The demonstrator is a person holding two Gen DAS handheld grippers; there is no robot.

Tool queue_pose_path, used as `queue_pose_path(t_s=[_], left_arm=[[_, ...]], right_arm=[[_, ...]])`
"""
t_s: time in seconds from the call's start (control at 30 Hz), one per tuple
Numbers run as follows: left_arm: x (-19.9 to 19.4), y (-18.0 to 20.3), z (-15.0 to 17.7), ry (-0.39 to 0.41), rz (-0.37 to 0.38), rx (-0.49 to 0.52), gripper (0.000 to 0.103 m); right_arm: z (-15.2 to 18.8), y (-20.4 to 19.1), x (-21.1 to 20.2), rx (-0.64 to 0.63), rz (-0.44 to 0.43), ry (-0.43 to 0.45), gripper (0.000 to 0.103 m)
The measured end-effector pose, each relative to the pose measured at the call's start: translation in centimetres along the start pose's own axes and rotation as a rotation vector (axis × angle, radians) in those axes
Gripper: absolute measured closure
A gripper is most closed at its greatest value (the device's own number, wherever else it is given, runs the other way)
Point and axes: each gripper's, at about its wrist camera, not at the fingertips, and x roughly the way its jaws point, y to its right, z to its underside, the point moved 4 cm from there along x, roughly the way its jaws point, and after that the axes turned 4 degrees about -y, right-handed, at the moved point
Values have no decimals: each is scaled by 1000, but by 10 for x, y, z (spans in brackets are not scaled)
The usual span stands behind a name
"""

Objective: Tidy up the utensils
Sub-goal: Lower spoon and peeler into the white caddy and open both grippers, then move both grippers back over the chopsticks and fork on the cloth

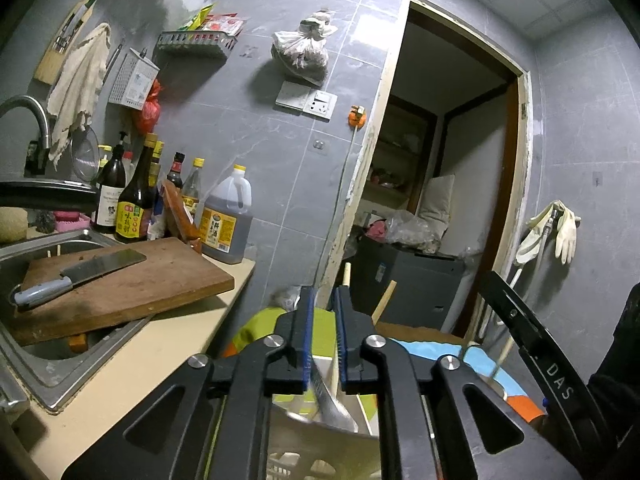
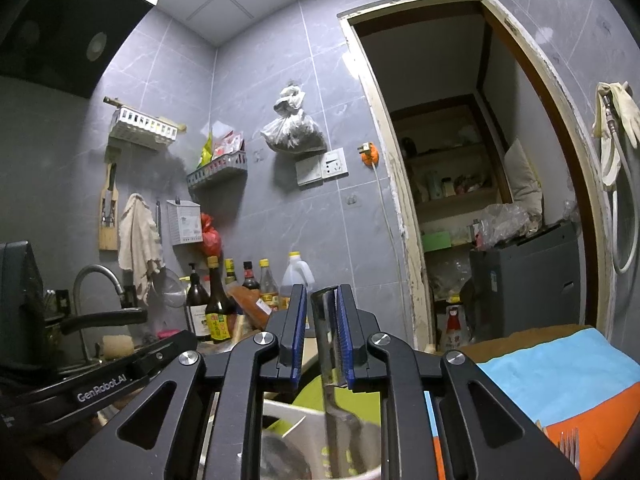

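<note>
Two grippers point toward a grey tiled wall with an open doorway. The left gripper has its blue-padded fingers a little apart; a metal utensil passes between them, but I cannot tell if they press it. The right gripper has a steel handle lying against its right pad, with a gap on the other side, so a firm grip is not sure. Below both sits a white basket on a cloth of green, blue and orange. On the beige counter, a cleaver lies on a wooden board that partly covers the steel sink. Sauce bottles stand by the wall. Rubber gloves hang beside the doorway.
</note>
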Motion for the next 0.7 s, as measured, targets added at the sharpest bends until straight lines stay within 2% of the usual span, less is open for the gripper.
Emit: queue_pose_path(t_s=[0.37,0.57,0.67,0.7], left_arm=[[-7,-4,-3,20,-4,-10,93],[-10,-9,-5,25,-5,-29,86],[-12,-7,-6,32,1,-21,77],[-13,-5,-6,37,9,-23,68]], right_arm=[[-2,-3,-7,-1,-9,-2,89],[-10,0,-16,5,-4,15,81],[-18,5,-21,11,4,16,74],[-21,8,-24,10,6,17,66]])
